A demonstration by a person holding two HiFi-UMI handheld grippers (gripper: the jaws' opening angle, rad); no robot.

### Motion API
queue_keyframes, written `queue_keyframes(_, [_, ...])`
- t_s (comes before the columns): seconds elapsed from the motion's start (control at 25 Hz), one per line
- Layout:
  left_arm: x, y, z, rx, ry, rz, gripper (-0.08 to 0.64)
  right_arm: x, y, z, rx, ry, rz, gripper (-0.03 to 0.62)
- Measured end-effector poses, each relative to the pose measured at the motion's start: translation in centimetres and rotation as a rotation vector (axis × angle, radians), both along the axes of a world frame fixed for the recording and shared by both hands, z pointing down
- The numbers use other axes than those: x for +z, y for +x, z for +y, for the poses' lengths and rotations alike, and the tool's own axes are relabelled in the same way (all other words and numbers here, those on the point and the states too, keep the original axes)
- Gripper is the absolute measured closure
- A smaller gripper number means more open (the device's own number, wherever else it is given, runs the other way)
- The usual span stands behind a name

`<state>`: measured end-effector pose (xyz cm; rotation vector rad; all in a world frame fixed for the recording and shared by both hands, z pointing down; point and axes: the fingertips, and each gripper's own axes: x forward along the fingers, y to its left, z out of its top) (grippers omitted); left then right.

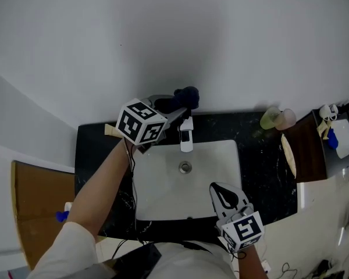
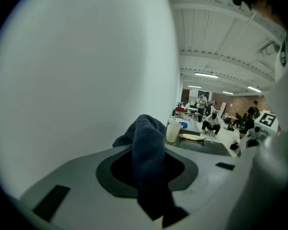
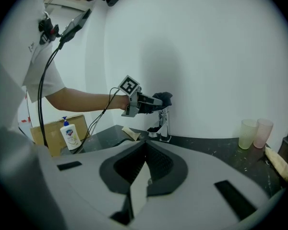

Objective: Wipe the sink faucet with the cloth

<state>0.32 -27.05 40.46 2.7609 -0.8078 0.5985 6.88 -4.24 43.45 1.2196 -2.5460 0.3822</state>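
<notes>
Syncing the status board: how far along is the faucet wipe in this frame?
Done: the cloth is picked up, clamped in the left tongs. In hand: it is held just above the top of the faucet; contact is unclear. Left: the wipe itself; no view shows how much of the faucet is already clean. The right tongs sit shut and empty at the front edge of the sink.

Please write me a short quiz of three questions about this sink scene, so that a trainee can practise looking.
1. Which gripper holds the dark blue cloth?
2. True or false: that cloth is higher than the chrome faucet.
3. In the head view, where do the two translucent plastic cups stand from the faucet? A left; B right; C in front.
Key: 1 the left gripper; 2 true; 3 B.
</notes>
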Motion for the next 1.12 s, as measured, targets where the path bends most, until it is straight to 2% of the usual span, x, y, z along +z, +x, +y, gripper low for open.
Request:
queue_keyframes(0.24, [-0.1,-0.4,-0.5,-0.055,-0.007,0.030,0.459,-0.4,-0.7,0.2,-0.018,-0.009,-0.009,0.588])
queue_keyframes(0.4, [-0.2,0.2,3.1,-0.018,0.024,0.003,0.462,-1.0,-1.7,-0.5,-0.034,0.013,-0.012,0.588])
queue_keyframes(0.6, [0.0,0.3,6.0,-0.015,0.027,0.033,0.462,-2.2,-2.5,-4.3,-0.011,0.074,-0.007,0.588])
queue_keyframes(0.84, [0.1,0.2,1.8,-0.051,0.017,0.004,0.460,-5.1,-3.7,-9.6,-0.015,0.157,-0.021,0.588])
queue_keyframes(1.0, [0.1,-0.1,-1.7,-0.073,-0.025,-0.012,0.460,-5.8,-3.8,-9.4,-0.015,0.156,-0.047,0.588])
queue_keyframes(1.12, [-0.1,-0.2,-1.4,-0.073,-0.019,-0.033,0.460,-5.4,-3.7,-8.6,-0.014,0.143,-0.051,0.588])
